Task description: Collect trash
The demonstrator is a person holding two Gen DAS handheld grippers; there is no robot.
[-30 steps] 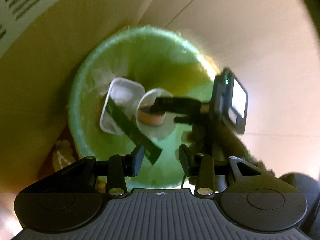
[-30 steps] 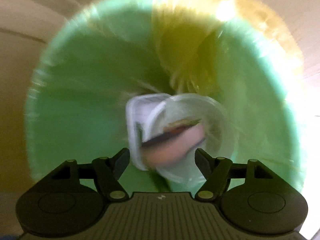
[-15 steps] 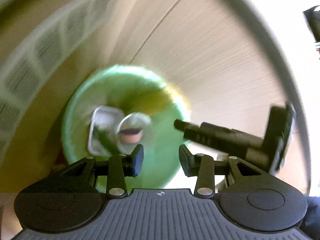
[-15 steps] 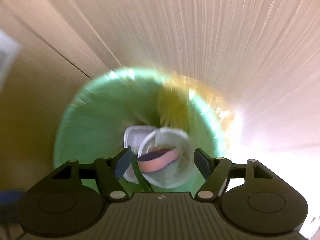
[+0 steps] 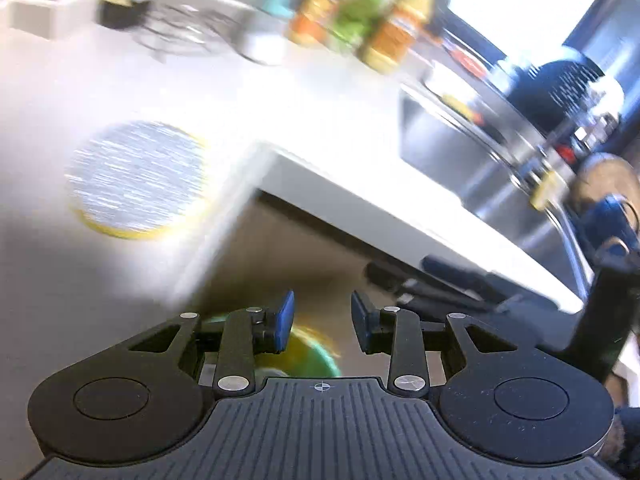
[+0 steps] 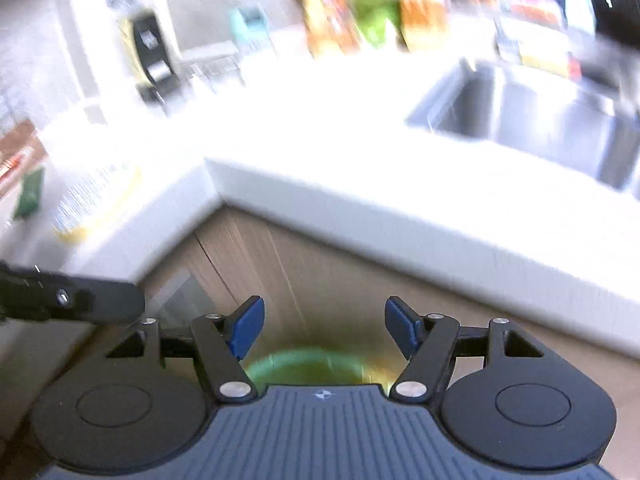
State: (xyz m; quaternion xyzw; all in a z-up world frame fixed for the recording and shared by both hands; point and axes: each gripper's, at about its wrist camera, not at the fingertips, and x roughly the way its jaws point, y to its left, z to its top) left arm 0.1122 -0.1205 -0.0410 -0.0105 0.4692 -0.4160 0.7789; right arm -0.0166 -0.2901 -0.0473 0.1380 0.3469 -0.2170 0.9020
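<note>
**Q:** Where was the trash bin when these frames were taken?

**A:** The green bin [image 6: 308, 368] lay below and behind my fingertips, on the floor at the foot of the wood-fronted cabinet [image 6: 320, 280]. In the right wrist view only its rim showed, just above the body of my right gripper [image 6: 324, 330]. In the left wrist view a blurred green-and-yellow edge [image 5: 312, 354] peeked out behind the left finger of my left gripper [image 5: 322, 322].

**Q:** Were the grippers carrying anything?

**A:** No. My right gripper's blue pads stood wide apart with nothing between them. My left gripper's jaws had just been closing and stood at a narrower gap, also with nothing between them.

**Q:** What lay ahead of them?

**A:** Both pointed at the inner corner of a white countertop [image 6: 360, 200]. A round disc with a yellow rim [image 5: 136, 178] lay on it to the left, well apart from either gripper; I could not tell what it was. A steel sink [image 6: 540, 120] sat to the right, blurred bottles [image 6: 360, 4] at the back.
</note>
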